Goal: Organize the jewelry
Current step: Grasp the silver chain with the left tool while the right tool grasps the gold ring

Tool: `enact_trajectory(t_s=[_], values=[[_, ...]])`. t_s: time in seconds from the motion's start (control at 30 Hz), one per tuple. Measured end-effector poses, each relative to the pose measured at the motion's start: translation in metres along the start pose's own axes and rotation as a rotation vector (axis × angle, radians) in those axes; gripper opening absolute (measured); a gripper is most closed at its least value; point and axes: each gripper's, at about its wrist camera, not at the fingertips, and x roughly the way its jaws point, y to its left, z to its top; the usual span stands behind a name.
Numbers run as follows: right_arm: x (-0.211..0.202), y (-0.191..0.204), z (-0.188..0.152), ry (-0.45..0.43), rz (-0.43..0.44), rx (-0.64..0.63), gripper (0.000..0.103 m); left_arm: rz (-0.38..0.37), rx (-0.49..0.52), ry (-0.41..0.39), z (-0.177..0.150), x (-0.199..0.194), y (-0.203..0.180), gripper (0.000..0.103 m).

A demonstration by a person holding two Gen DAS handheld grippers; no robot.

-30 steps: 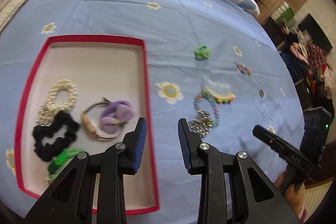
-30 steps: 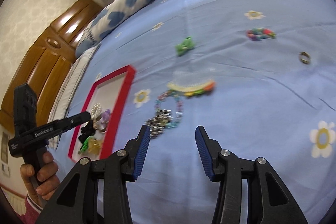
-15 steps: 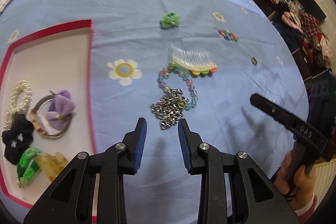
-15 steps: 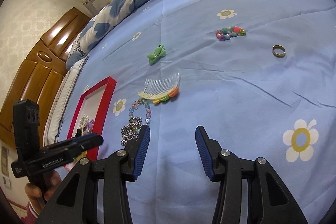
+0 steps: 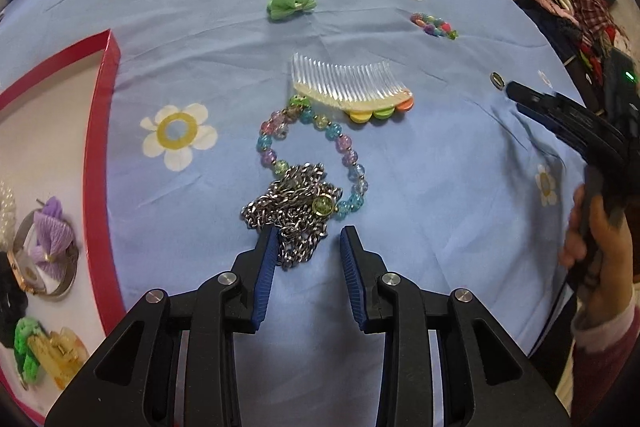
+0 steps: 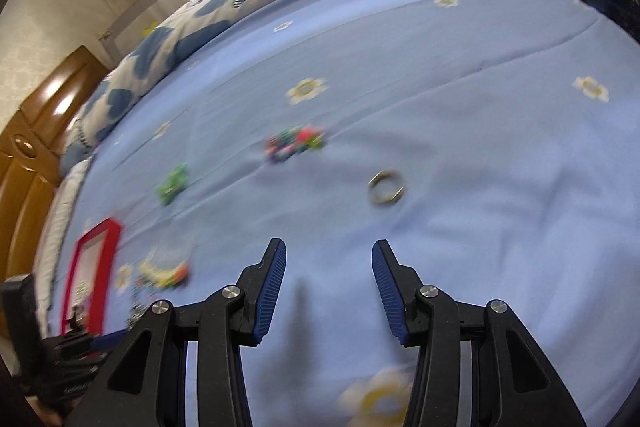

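My left gripper [image 5: 308, 241] is open, its fingers straddling the near end of a heaped silver chain [image 5: 292, 205] on the blue sheet. A pastel bead bracelet [image 5: 310, 151] lies under the chain, touching a clear comb [image 5: 348, 87] with coloured studs. A green bow [image 5: 291, 2] and a multicoloured bead piece [image 5: 434, 25] lie farther off. A metal ring [image 6: 386, 187] lies ahead of my open, empty right gripper [image 6: 329, 265]. The red-rimmed tray [image 5: 102, 163] at left holds a purple bow with a bangle [image 5: 48, 239], scrunchies and a yellow clip.
The bed's patterned quilt [image 6: 248, 11] runs along the far side. Wooden furniture [image 6: 36, 147] stands at the left. The right gripper and the hand holding it show in the left wrist view [image 5: 580, 135]. Clutter lies beyond the bed's right edge [image 5: 576, 3].
My left gripper moved forward and right from the tray to the chain. My right gripper swung right, from the comb and chain toward the ring. Both stay open.
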Motion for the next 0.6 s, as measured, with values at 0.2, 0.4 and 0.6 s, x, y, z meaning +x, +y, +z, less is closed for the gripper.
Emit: enact_trajectory(t_s=[0.2, 0.4, 0.6], values=[[0.027, -0.005, 0.011, 0.015, -0.045, -0.060, 0.047, -0.016, 0.021, -0.015, -0.002, -0.001, 0.002, 0.009], [0.026, -0.002, 0.011, 0.005, -0.068, -0.081, 0.005, -0.033, 0.005, -0.046, -0.005, -0.015, 0.008, 0.006], [0.016, 0.005, 0.003, -0.004, -0.023, -0.077, 0.000, -0.054, -0.014, -0.091, -0.003, -0.038, 0.012, 0.006]])
